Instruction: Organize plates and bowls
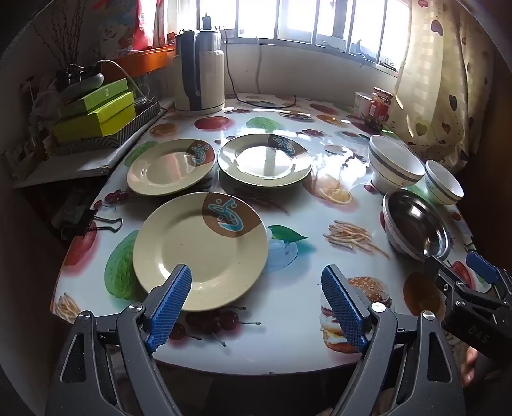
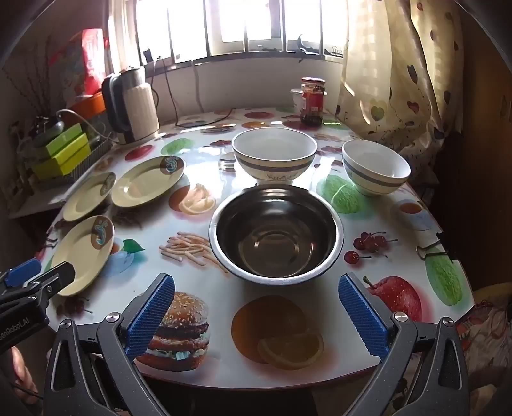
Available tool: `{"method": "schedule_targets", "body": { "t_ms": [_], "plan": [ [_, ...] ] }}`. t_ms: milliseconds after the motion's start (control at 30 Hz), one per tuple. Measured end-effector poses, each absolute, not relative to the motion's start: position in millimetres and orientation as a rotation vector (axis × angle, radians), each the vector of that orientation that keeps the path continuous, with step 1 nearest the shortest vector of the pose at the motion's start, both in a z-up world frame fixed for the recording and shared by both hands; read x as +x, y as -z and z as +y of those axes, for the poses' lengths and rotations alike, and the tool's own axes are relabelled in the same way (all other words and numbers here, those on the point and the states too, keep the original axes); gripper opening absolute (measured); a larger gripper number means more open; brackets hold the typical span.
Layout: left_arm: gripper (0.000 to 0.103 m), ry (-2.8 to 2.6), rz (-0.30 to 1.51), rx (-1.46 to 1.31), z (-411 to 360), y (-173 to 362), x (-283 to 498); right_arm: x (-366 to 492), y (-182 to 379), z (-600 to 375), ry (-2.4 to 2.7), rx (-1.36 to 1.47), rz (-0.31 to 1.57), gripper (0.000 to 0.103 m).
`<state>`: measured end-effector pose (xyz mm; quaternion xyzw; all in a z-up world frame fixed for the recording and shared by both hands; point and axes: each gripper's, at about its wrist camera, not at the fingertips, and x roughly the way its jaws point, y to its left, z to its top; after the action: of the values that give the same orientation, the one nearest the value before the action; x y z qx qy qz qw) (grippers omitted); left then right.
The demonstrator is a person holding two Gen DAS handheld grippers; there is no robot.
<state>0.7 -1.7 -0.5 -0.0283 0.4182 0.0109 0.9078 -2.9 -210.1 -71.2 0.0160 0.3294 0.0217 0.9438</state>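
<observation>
On the fruit-print table (image 2: 320,352), three cream plates (image 1: 198,249) lay unstacked left; the steel bowl (image 2: 275,230) and two white banded bowls (image 2: 275,153) stood apart right. Nothing appeared sorted. Left gripper (image 1: 256,307) and right gripper (image 2: 256,316) hovered with jaws spread, empty.

**A Home Dining Corner**

The place looked like a lived-in home: a round table (image 2: 224,281) under a food-printed cover, an electric kettle (image 1: 200,70) plugged in by the barred window (image 2: 243,25), heart-patterned curtains (image 2: 400,73), a sauce jar (image 2: 312,100), and stacked green boxes (image 1: 96,112).
</observation>
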Motion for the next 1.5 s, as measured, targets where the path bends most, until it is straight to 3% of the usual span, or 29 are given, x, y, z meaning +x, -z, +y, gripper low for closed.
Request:
{"method": "schedule_targets", "body": {
  "t_ms": [1033,1500],
  "plan": [
    [0.084,0.024,0.817,-0.117,8,-11,24,11,55,-207,-0.118,0.005,0.603,0.103],
    [0.084,-0.045,0.805,-0.015,-2,-9,21,14,54,-205,-0.142,0.021,0.605,0.103]
  ]
}}
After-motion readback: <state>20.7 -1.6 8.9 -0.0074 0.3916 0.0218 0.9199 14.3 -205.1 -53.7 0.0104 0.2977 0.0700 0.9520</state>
